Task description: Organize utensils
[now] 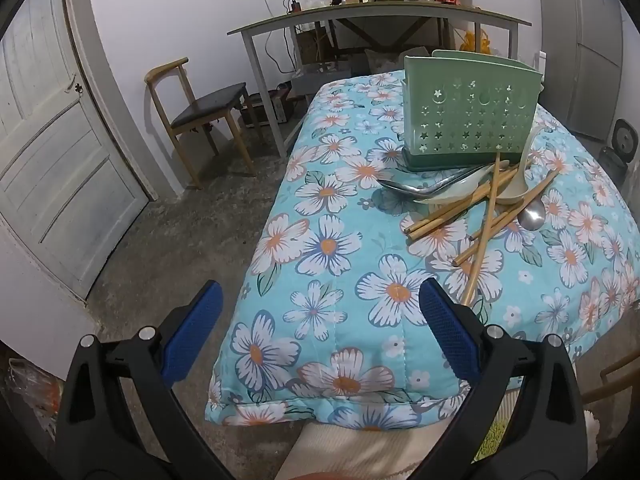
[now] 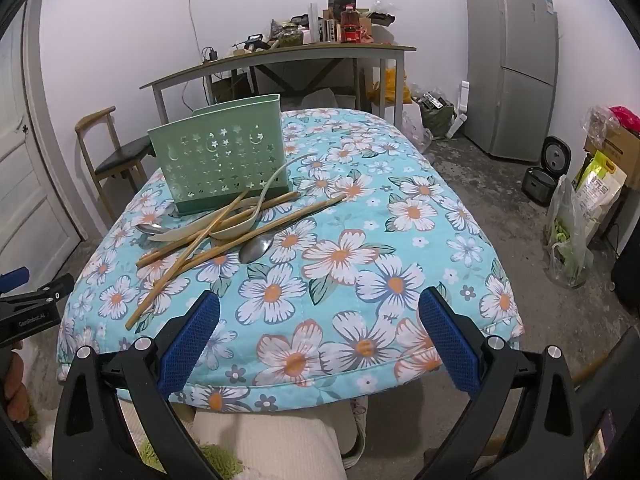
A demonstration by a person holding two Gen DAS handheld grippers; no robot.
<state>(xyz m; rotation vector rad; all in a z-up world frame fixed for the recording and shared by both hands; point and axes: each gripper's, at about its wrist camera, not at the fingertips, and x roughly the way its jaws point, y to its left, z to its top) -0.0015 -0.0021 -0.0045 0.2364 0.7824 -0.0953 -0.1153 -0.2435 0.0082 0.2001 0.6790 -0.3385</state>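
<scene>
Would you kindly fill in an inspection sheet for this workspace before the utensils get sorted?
Surface: floral quilt covering the work surface, otherwise bare.
Job's things: green perforated utensil holder upright; in front of it a crossed pile of wooden chopsticks, metal spoons and pale ladle-style spoons.
Clutter: nothing seen on the quilt beyond these.
Grippers: left gripper and right gripper both open, empty, at the near edge.
Cables: a cord running down the wall to the back table.
Surroundings: wooden chair, door, refrigerator, rice cooker, bags on the floor.
</scene>
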